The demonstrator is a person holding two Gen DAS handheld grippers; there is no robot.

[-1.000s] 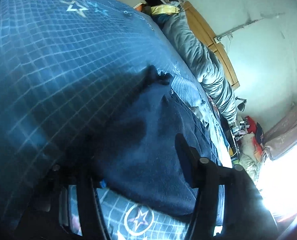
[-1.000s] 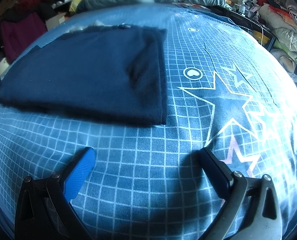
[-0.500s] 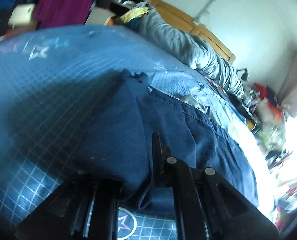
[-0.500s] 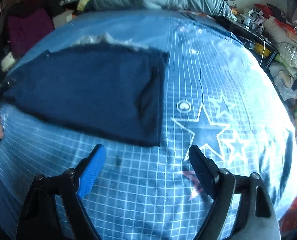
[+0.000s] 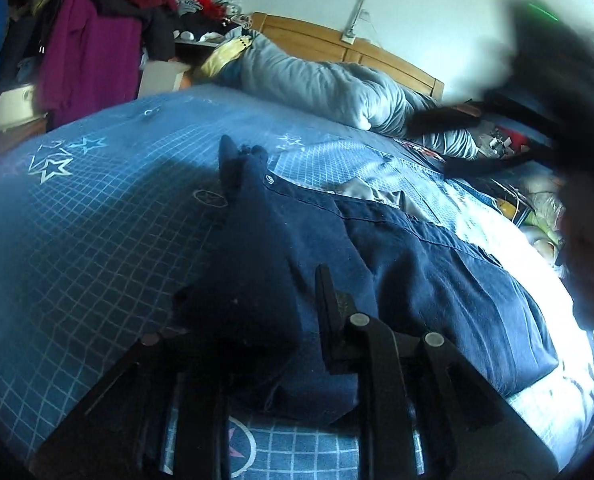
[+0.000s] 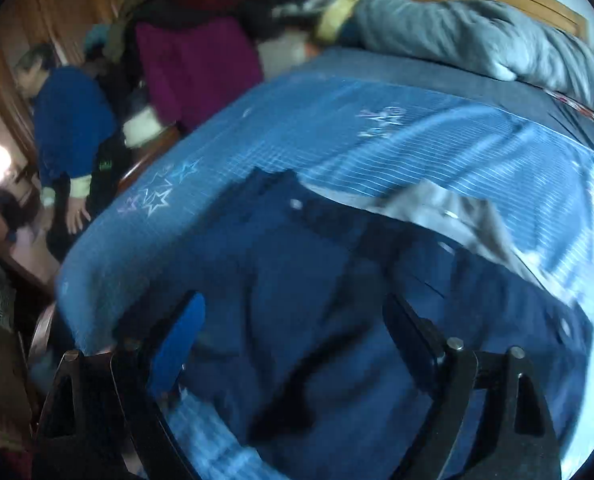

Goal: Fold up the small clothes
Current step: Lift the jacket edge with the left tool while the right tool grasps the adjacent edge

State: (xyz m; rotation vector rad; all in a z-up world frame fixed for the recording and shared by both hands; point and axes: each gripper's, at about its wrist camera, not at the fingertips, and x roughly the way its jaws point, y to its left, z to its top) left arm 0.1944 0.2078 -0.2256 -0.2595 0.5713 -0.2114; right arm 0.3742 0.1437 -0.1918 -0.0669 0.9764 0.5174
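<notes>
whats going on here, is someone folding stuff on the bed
Yes. A person with a claw in each hand is folding a dark navy garment on a blue grid-and-star bedsheet. The left claw is shut on the garment's near edge, lifting it into a ridge. The right claw hangs open over the garment, gripping nothing.

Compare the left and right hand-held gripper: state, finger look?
The left hand-held gripper is shut on a raised fold of the navy blue fabric garment; the right hand-held gripper is open wide, holding nothing. The left's visible finger is black; the right has one blue pad. Both sit at the garment on the blue grid-patterned bedsheet.
</notes>
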